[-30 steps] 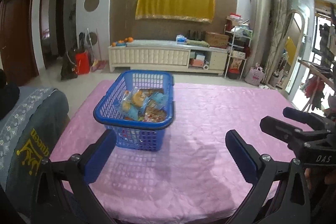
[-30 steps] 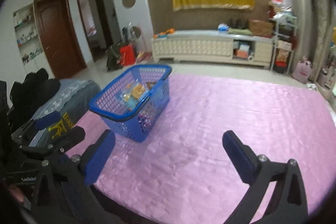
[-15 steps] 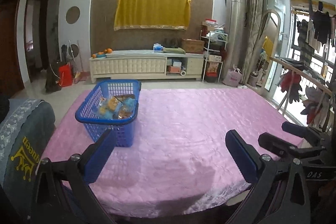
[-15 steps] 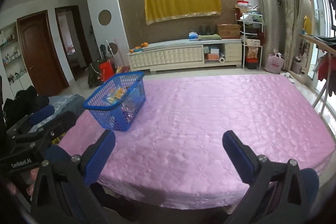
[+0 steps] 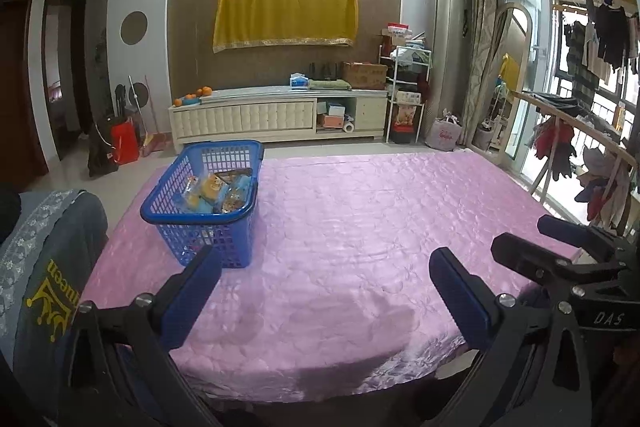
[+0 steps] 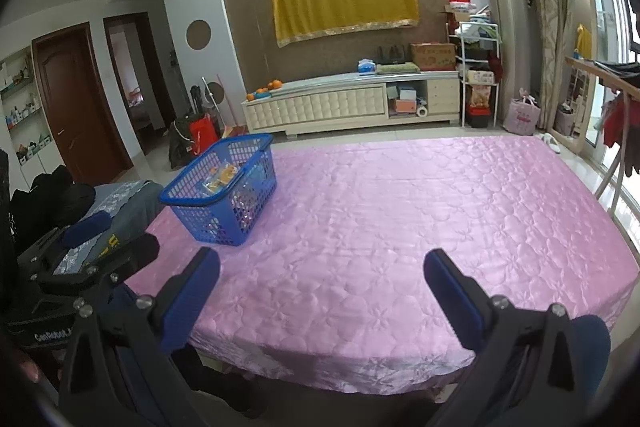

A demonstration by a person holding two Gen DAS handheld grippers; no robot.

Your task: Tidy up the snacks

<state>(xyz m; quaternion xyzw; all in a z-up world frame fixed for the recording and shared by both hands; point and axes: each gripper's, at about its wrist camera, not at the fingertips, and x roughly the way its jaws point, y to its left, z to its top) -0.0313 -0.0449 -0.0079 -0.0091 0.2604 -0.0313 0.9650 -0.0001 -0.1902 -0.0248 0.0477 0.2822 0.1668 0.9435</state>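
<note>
Both sets of tongs hang spread wide and empty over the near edge of the tabletop (image 5: 360, 227), left tongs (image 5: 324, 291) and right tongs (image 6: 320, 291) side by side, and I see nothing between either pair of fingers. The blue basket (image 5: 200, 215) stands at the far left of the pink cloth, well apart from both, near that side edge. That is my worry: if I reach in and catch its rim with a finger, I judge the light plastic could slide or tip toward the chair (image 5: 48, 267) beside it. The quilted cloth looks slick too, so a shove could drag it along.

Inside the basket lie the snack packets (image 5: 216, 193), heaped loosely: an orange-and-blue one on top, others blue and brown beneath. How many, I cannot tell. The right wrist view shows the same basket (image 6: 220, 203), packets sitting below the rim. I see no loose snacks on the cloth.
</note>
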